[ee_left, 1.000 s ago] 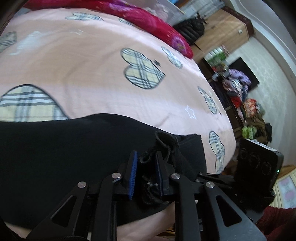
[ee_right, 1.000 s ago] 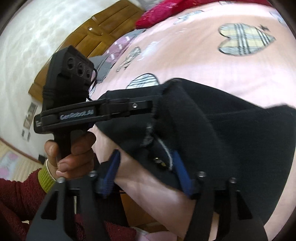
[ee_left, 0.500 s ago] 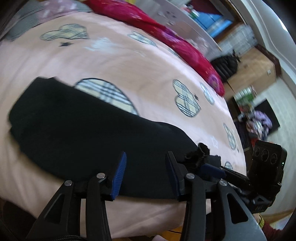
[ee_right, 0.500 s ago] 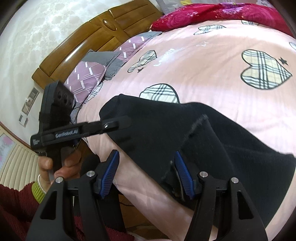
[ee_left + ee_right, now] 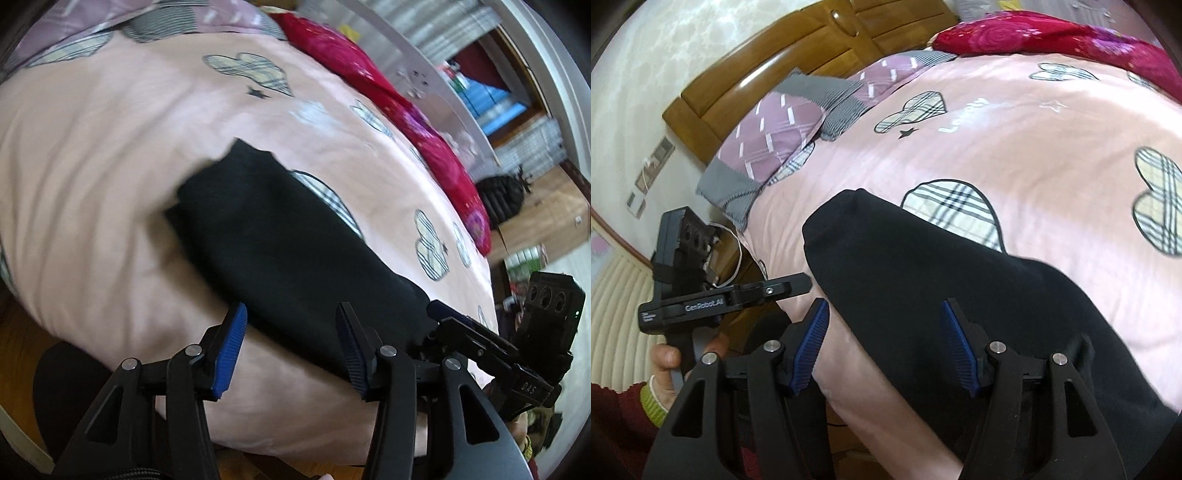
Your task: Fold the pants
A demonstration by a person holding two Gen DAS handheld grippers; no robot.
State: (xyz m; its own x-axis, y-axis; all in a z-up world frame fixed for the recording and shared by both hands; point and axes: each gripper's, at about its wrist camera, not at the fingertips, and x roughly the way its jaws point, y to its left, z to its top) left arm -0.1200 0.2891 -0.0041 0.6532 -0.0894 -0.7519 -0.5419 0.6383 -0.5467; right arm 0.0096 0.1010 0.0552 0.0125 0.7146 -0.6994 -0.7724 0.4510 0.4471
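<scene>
The black pants (image 5: 280, 236) lie as a long folded strip across the pink bed sheet (image 5: 103, 155), near its front edge. My left gripper (image 5: 291, 343) hovers over the strip's near edge. Its jaws are opening, and the blue pads do not press on the cloth. In the right wrist view the pants (image 5: 960, 280) run from the rounded end at centre down to the right. My right gripper (image 5: 886, 336) stands open just above them, one pad over the sheet and one over the cloth. A hand (image 5: 665, 362) holds the left gripper's body (image 5: 701, 306) at the left.
A red flowered blanket (image 5: 388, 96) lies along the far side of the bed. A purple and grey pillow (image 5: 783, 125) rests against the wooden headboard (image 5: 812, 48). The right gripper's body (image 5: 517, 354) sits at the pants' right end. Wooden floor (image 5: 22, 332) shows beside the bed.
My left gripper let go of the bunched drawstring end, opened and slid left along the pants. My right gripper drew back; the cloth bunched between its pads now lies flat.
</scene>
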